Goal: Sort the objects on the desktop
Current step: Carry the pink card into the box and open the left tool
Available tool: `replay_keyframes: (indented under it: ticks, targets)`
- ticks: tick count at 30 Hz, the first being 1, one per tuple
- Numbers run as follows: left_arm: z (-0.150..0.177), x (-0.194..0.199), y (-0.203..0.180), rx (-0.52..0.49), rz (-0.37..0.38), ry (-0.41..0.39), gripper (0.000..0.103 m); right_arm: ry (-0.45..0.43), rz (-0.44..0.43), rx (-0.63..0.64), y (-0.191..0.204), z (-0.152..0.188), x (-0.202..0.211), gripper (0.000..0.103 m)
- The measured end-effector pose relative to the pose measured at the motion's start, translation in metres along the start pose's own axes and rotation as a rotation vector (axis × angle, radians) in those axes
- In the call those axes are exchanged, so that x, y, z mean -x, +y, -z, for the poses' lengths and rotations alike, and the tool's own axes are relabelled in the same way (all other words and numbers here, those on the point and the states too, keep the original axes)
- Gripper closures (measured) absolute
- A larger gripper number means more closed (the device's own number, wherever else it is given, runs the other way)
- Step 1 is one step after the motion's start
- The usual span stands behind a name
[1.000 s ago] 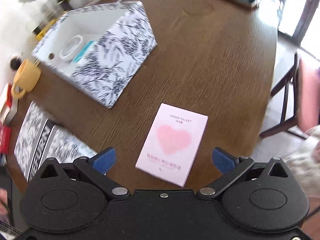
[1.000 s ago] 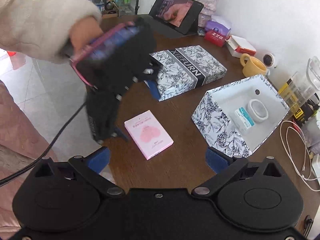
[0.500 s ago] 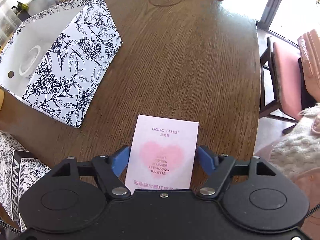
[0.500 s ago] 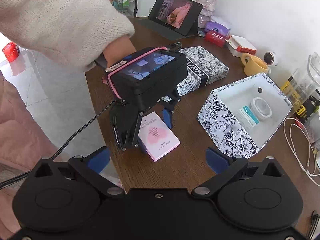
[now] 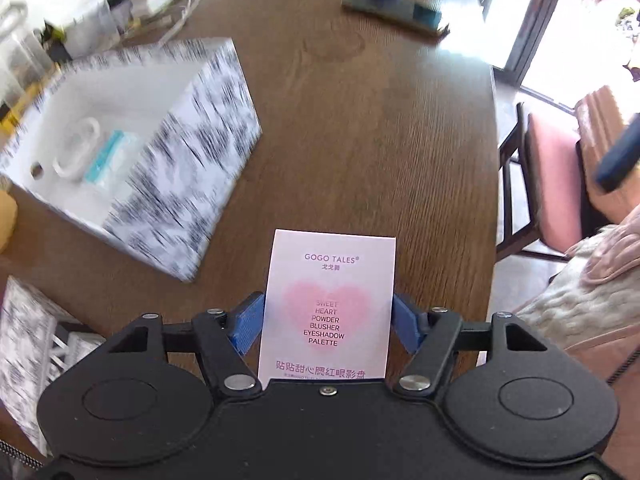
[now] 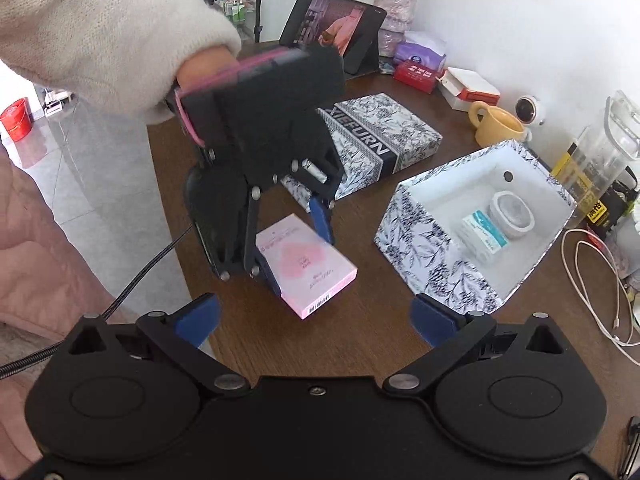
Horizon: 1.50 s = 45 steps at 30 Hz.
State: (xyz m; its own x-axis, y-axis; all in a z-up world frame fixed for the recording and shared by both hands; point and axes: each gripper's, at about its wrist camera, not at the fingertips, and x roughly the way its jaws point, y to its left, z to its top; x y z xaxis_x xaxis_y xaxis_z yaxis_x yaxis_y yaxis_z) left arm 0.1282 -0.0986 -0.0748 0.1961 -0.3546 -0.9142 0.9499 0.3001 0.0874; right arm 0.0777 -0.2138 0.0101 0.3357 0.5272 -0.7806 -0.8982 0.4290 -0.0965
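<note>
A pink palette box (image 5: 330, 272) with a heart print sits between the blue fingers of my left gripper (image 5: 328, 322), which is shut on its long sides. In the right wrist view the same pink box (image 6: 316, 268) hangs tilted just above the brown table (image 6: 360, 332), under the black left gripper (image 6: 296, 248) held by a hand in a cream sleeve. To its right stands an open floral box (image 6: 432, 248) holding a white tape roll (image 6: 512, 214) and a small teal carton (image 6: 484, 236). My right gripper (image 6: 316, 318) is open and holds nothing, near the table's front.
A closed floral box (image 6: 380, 140) lies behind the left gripper. A yellow mug (image 6: 496, 124), a tablet (image 6: 332, 28) and a white cable (image 6: 600, 280) line the wall side. A pink chair (image 5: 552, 176) stands past the table edge (image 5: 494, 160).
My left gripper came down over the pink box, shut on its sides and has raised it, swinging toward the open floral box. The right gripper has barely moved.
</note>
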Motion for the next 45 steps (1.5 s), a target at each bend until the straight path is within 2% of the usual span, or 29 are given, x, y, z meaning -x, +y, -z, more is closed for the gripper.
replay_keyframes:
  ticks: [4, 7, 9, 11, 14, 17, 22, 28, 31, 36, 45]
  targets:
    - [-0.034, 0.048, 0.039, -0.012, 0.003, -0.072, 0.037, -0.028, 0.008, -0.024, -0.022, -0.012, 0.008, 0.0]
    - [-0.066, 0.062, 0.075, -0.031, -0.023, -0.094, 0.037, -0.053, 0.021, -0.044, -0.042, -0.027, 0.014, 0.0]
    - [-0.088, 0.056, 0.098, -0.043, -0.01, -0.074, 0.037, -0.067, 0.028, -0.058, -0.056, -0.04, 0.017, 0.0]
    - [-0.105, 0.042, 0.122, -0.049, 0.046, -0.042, 0.037, -0.066, 0.039, -0.076, -0.069, -0.053, 0.017, 0.0]
    - [-0.119, 0.014, 0.147, -0.082, 0.111, 0.006, 0.037, -0.013, 0.057, -0.096, -0.086, -0.071, 0.007, 0.0]
    - [-0.124, -0.019, 0.161, -0.151, 0.122, 0.051, 0.037, 0.038, 0.058, -0.125, -0.103, -0.084, -0.003, 0.0]
    - [-0.125, -0.068, 0.186, -0.115, 0.218, 0.085, 0.037, 0.121, 0.095, -0.247, -0.132, -0.092, -0.022, 0.0]
    - [-0.119, -0.107, 0.201, -0.108, 0.327, 0.139, 0.037, 0.211, 0.082, -0.39, -0.152, -0.088, -0.044, 0.0]
    - [-0.115, -0.116, 0.202, -0.11, 0.36, 0.158, 0.037, 0.25, 0.069, -0.419, -0.155, -0.089, -0.052, 0.0]
    - [-0.112, -0.127, 0.201, -0.112, 0.384, 0.163, 0.037, 0.265, 0.069, -0.399, -0.152, -0.091, -0.057, 0.0]
    - [-0.11, -0.129, 0.198, -0.098, 0.373, 0.168, 0.036, 0.274, 0.065, -0.39, -0.152, -0.095, -0.061, 0.0]
